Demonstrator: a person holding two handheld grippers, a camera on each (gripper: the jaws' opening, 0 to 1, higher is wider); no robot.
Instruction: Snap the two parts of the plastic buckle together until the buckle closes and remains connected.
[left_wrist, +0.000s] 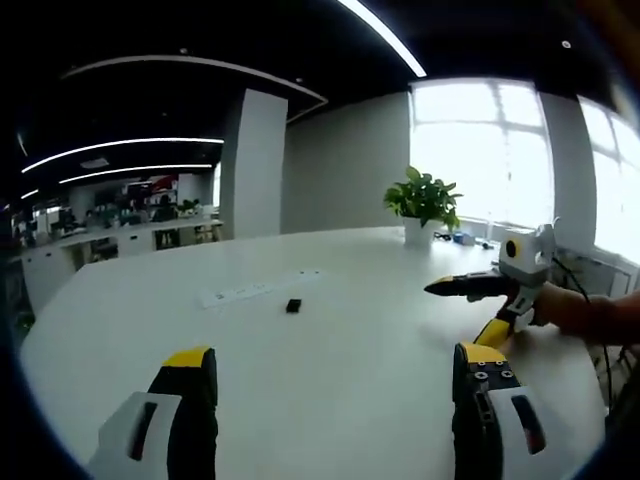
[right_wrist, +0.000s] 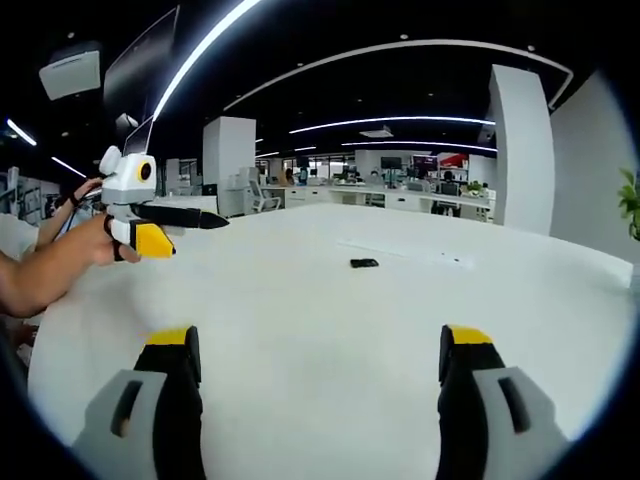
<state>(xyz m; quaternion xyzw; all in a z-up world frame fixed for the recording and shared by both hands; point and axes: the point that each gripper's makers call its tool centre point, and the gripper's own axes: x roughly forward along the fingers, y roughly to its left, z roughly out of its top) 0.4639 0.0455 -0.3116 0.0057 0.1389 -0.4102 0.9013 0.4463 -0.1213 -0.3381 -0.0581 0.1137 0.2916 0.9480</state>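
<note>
Left gripper (left_wrist: 332, 372): jaws are held wide apart above the white table (left_wrist: 350, 340), nothing between them; it is also seen from the right gripper view (right_wrist: 200, 220), off to the left, gripped by a hand (right_wrist: 85, 250).
Right gripper (right_wrist: 315, 350): jaws are spread wide over the table, nothing pinched; in the left gripper view it is seen to the right (left_wrist: 440, 288), held by a hand (left_wrist: 565, 305), its black tips appearing close together from that side.
Buckle (left_wrist: 293, 305): a small dark piece is seen lying on the table well ahead of the left gripper's jaws; from the right gripper view it lies ahead (right_wrist: 364, 263), between the jaw lines. Whether it is one part or two cannot be told.
White strip (left_wrist: 255, 290): laid flat just beyond the buckle.
Potted plant (left_wrist: 424, 205): stood at the table's far edge, beyond the right gripper.
</note>
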